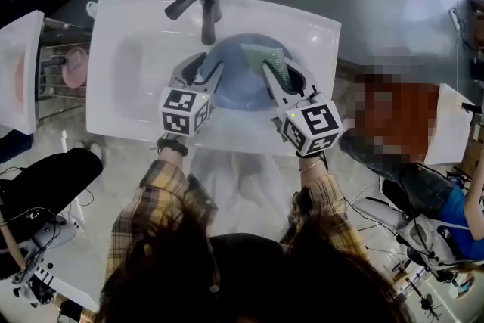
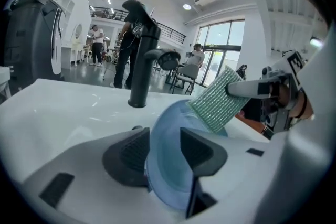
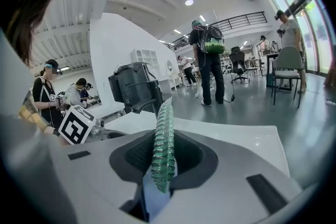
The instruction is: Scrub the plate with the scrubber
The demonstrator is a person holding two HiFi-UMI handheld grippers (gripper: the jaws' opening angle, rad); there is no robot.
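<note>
Plate is blue and sits in the white sink under the black faucet. That's all the head view really gives. Left gripper view adds that the left gripper has its jaws spread wide with the plate rim between them. Right gripper view shows the right gripper clamped on the green scrubber, seen edge-on. The left view shows the scrubber's flat face above the plate.
</note>
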